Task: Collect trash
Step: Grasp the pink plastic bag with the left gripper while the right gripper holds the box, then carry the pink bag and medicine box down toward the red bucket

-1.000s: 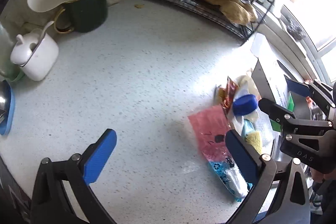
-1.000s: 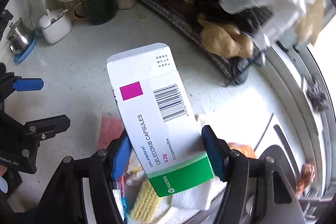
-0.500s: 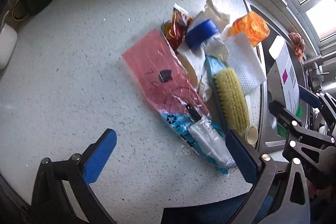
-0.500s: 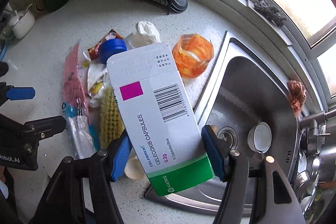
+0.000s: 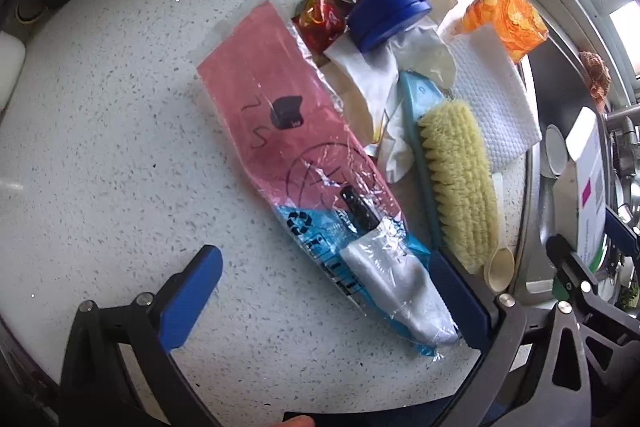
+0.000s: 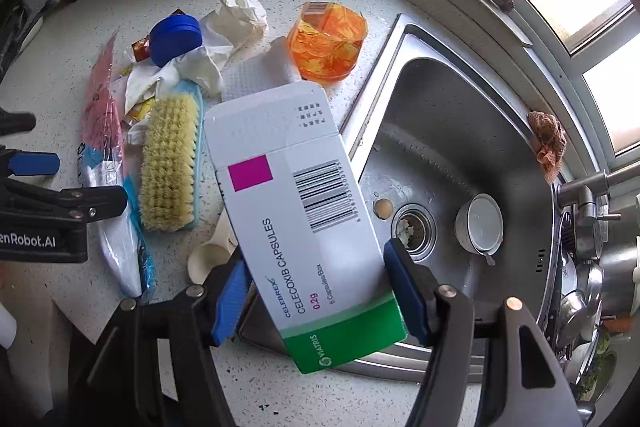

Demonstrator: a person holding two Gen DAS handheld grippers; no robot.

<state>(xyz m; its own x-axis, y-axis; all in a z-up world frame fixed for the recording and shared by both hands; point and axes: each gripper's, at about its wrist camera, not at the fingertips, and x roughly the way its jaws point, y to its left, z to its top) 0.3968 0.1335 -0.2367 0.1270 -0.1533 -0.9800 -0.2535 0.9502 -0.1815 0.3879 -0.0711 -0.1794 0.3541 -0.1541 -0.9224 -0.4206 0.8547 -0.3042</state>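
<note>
The right hand-held gripper (image 6: 320,291) is squeezing a white and green medicine box (image 6: 296,227) (it says capsules), holding it over the near edge of the sink (image 6: 460,131). The left hand-held gripper (image 5: 324,295) is hanging wide apart and empty above the pink wrapper (image 5: 280,123) on the bench (image 5: 100,147), left of the brush (image 5: 456,179)

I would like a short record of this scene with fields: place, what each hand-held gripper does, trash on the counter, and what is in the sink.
place: speckled kitchen counter beside a steel sink
right hand-held gripper: shut on a medicine box
left hand-held gripper: open, above the pink and blue plastic bag
trash pile: blue lid, crumpled paper, orange plastic cup, snack wrapper
also there: scrub brush
in sink: small white cup
</note>
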